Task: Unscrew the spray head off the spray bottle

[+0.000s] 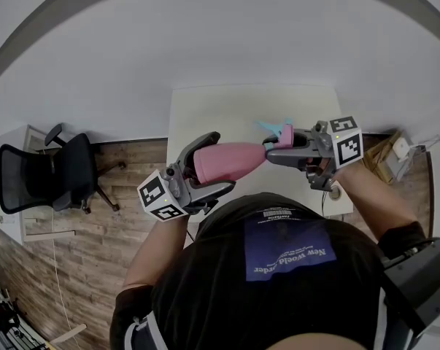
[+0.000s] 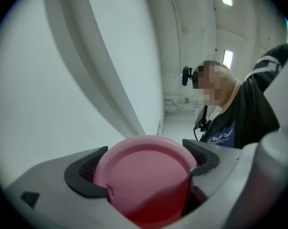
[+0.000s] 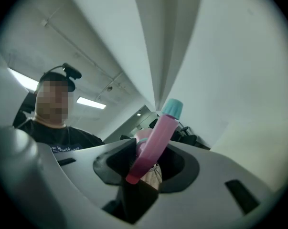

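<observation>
I hold a pink spray bottle (image 1: 230,160) lying sideways in the air above the white table (image 1: 205,108). My left gripper (image 1: 220,162) is shut on the bottle's body. In the left gripper view the round pink base (image 2: 148,185) fills the space between the two dark pads (image 2: 84,171) of that gripper (image 2: 144,166). The pink spray head (image 1: 278,133) with its teal nozzle (image 3: 172,108) points away from me. My right gripper (image 1: 279,149) is closed around the head at the bottle's neck. In the right gripper view the head (image 3: 155,142) stands slanted between that gripper's (image 3: 148,163) pads.
A black office chair (image 1: 44,173) stands on the wooden floor (image 1: 125,210) to the left of the table. A cardboard box (image 1: 384,155) and a small white device (image 1: 400,148) lie to the right. A white wall rises behind the table.
</observation>
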Action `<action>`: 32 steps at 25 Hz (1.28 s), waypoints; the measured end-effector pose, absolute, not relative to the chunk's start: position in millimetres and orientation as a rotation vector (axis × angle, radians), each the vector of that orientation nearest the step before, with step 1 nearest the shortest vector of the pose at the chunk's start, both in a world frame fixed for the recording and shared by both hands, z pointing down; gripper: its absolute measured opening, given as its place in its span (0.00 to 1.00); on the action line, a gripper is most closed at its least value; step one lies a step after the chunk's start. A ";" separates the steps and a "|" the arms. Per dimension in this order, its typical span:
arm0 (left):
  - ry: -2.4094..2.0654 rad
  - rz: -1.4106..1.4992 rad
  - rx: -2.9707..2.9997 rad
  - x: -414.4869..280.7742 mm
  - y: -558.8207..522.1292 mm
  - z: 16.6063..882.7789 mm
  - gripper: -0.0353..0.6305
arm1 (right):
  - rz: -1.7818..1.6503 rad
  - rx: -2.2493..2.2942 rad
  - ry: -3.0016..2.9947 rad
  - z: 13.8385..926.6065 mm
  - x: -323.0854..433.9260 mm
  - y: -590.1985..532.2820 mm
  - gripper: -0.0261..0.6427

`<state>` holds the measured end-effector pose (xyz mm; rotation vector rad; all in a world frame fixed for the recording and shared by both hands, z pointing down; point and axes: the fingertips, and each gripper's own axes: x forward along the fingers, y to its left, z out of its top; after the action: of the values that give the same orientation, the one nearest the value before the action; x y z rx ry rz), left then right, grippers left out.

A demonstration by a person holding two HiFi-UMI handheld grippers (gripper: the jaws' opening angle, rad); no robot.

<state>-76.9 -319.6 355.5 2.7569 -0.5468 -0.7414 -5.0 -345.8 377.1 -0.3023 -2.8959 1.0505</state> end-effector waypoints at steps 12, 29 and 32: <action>-0.297 -0.956 2.275 -93.2 -336.1 359.5 0.79 | -0.222 -0.318 -3.035 342.7 -13.0 -313.4 0.23; -0.224 -1.049 2.117 -99.1 -345.6 367.3 0.79 | -0.888 -0.173 -2.711 355.9 -9.1 -312.4 0.23; -0.255 -1.057 2.151 -104.7 -345.1 368.6 0.79 | -0.799 -0.163 -2.751 358.4 -8.7 -313.8 0.24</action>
<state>-104.7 -345.1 368.6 2.1508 -0.2549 -1.0574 -8.7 -313.8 358.4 -0.1630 -2.7514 -0.7991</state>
